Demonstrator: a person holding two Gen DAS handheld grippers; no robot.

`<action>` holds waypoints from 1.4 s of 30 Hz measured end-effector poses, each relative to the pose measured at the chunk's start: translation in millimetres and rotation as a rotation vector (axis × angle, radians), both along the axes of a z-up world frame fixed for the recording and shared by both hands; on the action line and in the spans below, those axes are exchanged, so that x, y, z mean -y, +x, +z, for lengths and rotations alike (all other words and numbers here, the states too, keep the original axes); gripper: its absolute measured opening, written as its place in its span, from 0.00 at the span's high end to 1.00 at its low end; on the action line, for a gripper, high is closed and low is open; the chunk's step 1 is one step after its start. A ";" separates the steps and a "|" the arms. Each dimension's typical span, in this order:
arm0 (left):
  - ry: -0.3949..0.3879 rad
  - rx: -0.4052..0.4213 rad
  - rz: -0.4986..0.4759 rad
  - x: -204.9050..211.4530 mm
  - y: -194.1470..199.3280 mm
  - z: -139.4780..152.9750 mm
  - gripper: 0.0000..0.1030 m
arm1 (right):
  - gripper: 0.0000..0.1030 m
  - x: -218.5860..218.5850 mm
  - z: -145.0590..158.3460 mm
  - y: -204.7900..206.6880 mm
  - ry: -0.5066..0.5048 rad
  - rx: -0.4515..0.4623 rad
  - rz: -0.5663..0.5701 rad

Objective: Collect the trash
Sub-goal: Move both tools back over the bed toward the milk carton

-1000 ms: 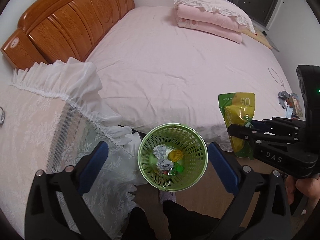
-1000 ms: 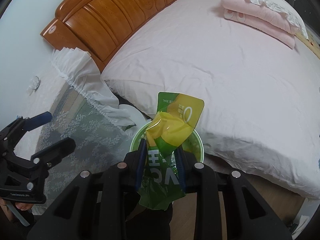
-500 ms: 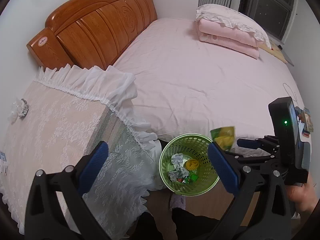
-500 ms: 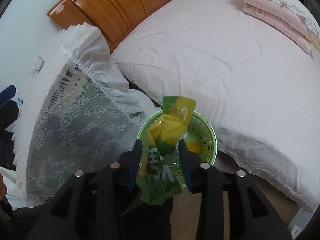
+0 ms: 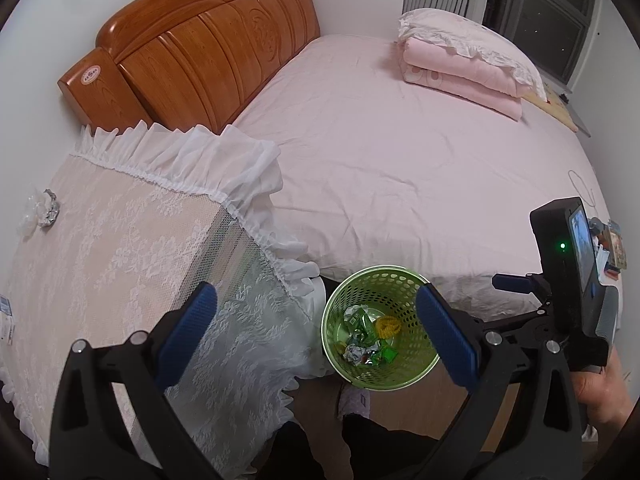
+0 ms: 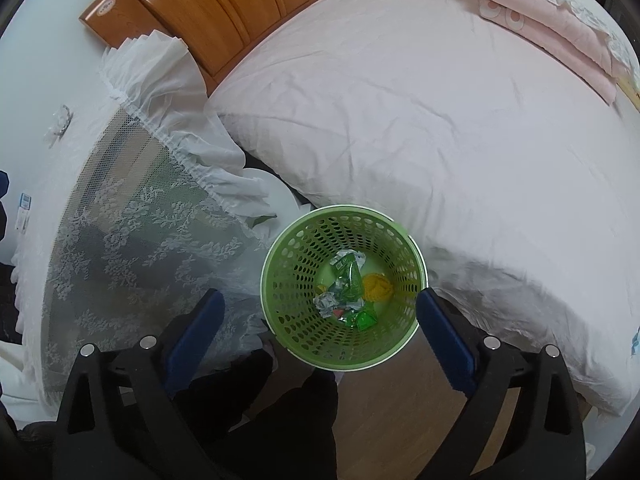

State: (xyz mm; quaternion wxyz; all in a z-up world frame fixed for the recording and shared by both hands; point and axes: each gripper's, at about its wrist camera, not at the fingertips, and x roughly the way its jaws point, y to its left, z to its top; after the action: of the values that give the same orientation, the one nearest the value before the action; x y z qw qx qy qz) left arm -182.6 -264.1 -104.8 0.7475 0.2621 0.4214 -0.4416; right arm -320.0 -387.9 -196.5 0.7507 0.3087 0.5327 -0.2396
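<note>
green basket [image 6: 280,280], crumpled wrappers [image 6: 344,280] and yellow wad [image 6: 378,286] inside

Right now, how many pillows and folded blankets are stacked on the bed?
2. One white frilly pillow lies on top, and one folded pink blanket sits right under it, at the far corner of the bed by the window. More could be hidden behind them.

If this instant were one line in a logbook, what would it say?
stage: drop | right gripper: jaws opening, nothing between | left gripper: open, empty | bin: on floor by bed, wrappers inside
</note>
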 end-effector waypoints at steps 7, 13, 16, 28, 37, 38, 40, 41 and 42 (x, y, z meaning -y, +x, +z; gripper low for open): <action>-0.002 -0.001 0.008 -1.0 1.7 -0.4 0.08 | 0.07 -1.9 2.4 2.4 0.000 0.008 0.010; -0.020 0.001 0.051 -6.7 8.6 1.4 0.08 | 0.07 -4.2 11.0 10.6 -0.016 0.024 0.037; -0.030 0.003 0.098 -14.5 17.5 3.2 0.08 | 0.07 -6.7 17.4 18.8 -0.031 0.033 0.059; -0.015 -0.009 0.439 -113.2 89.4 -2.8 0.08 | 0.07 -59.1 44.8 123.8 -0.026 0.121 0.336; -0.005 -0.012 0.751 -239.7 189.7 -9.7 0.08 | 0.07 -142.3 66.8 234.7 -0.023 0.162 0.517; -0.007 -0.013 0.784 -254.1 203.6 -10.4 0.08 | 0.07 -151.2 68.8 245.1 -0.019 0.168 0.527; -0.008 -0.012 0.849 -282.7 232.0 -11.6 0.08 | 0.05 -171.7 71.8 275.3 -0.018 0.171 0.554; -0.008 -0.012 0.881 -297.3 248.2 -12.7 0.08 | 0.02 -179.9 73.7 287.7 -0.027 0.169 0.565; -0.007 -0.014 0.908 -310.6 263.8 -13.7 0.08 | 0.02 -189.3 75.2 302.5 -0.036 0.166 0.580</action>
State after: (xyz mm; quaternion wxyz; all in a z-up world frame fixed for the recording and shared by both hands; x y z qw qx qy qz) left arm 81.2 46.5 -118.5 0.8634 0.0454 0.4972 -0.0722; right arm -17.5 -198.5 -121.3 0.8342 0.1489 0.5310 0.0014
